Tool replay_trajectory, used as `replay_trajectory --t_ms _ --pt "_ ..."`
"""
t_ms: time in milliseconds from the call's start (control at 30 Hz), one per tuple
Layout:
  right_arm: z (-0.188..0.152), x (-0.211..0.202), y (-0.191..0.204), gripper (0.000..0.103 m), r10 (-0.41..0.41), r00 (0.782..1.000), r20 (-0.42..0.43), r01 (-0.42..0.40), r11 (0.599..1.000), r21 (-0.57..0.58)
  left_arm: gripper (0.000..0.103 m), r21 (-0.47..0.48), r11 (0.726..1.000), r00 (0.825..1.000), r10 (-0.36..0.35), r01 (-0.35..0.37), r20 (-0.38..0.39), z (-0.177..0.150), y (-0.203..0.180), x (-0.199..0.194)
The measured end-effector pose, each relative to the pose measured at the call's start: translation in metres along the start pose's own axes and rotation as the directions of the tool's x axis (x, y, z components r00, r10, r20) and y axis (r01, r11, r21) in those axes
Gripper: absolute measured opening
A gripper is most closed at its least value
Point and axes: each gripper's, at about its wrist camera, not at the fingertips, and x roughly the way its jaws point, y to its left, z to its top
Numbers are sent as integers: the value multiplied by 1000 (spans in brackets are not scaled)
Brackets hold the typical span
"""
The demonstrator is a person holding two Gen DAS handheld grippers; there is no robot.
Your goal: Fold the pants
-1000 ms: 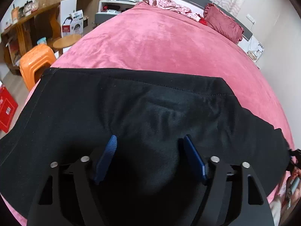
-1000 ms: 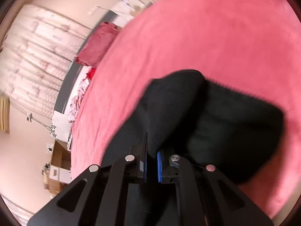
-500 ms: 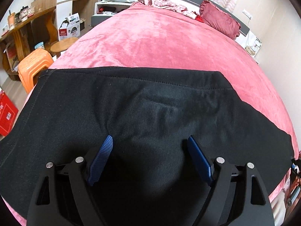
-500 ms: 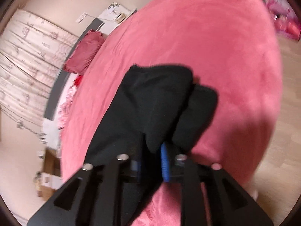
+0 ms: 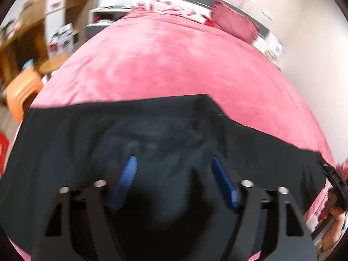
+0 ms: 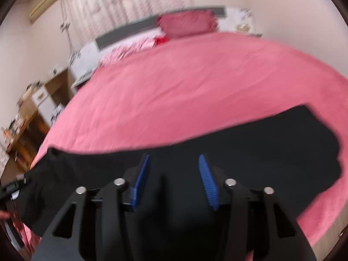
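**Both jaws wide over the laid-out pants**

Nearest in the left wrist view, the left hand-held gripper [image 5: 174,169] stands released, its blue pads spread apart with only black cloth between them and nothing pinched. The right hand-held gripper [image 6: 174,165] is likewise released, jaws apart above the fabric. Whether either set of pads touches the cloth cannot be told; both views are motion-blurred.

Beneath them the black pants [image 5: 152,130] lie spread across the near edge of the pink bed [image 5: 174,54], one long dark band with a stepped far edge and a rounded end at the right of the right wrist view [image 6: 315,134].

Farther off are a red pillow [image 6: 187,22] by the headboard, and an orange stool [image 5: 21,89] off the bed's left side.

The risk, as I judge it: the thick, dark fabric hides its layers, so a closing grip could catch just one layer, or a bunch, and skew the fold. The near edge seems close to the bed's rim, so a careless tug might drag the pants off.
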Motion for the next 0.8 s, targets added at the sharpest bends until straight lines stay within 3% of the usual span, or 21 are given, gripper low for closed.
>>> replay_trajectory --t_ms 133,267,433,567,800 --pt "-20 17 1 39 -11 999 -44 10 1000 -28 35 92 996 1000 3 0 -29 17 -24 21" --pt "-28 13 -6 39 2 1000 -26 -3 999 -36 34 134 991 999 -3 9 -46 27 -39 41" --pt "-27 11 -10 39 24 1000 3 -24 1000 -1 31 231 970 995 83 -68 -58 39 -49 78" --pt "-24 2 -15 39 43 998 51 -44 999 23 31 279 954 993 120 -109 -21 51 -54 98" --pt "-20 1 -33 39 68 996 57 -75 990 123 33 238 970 999 51 -50 3 59 -38 113"
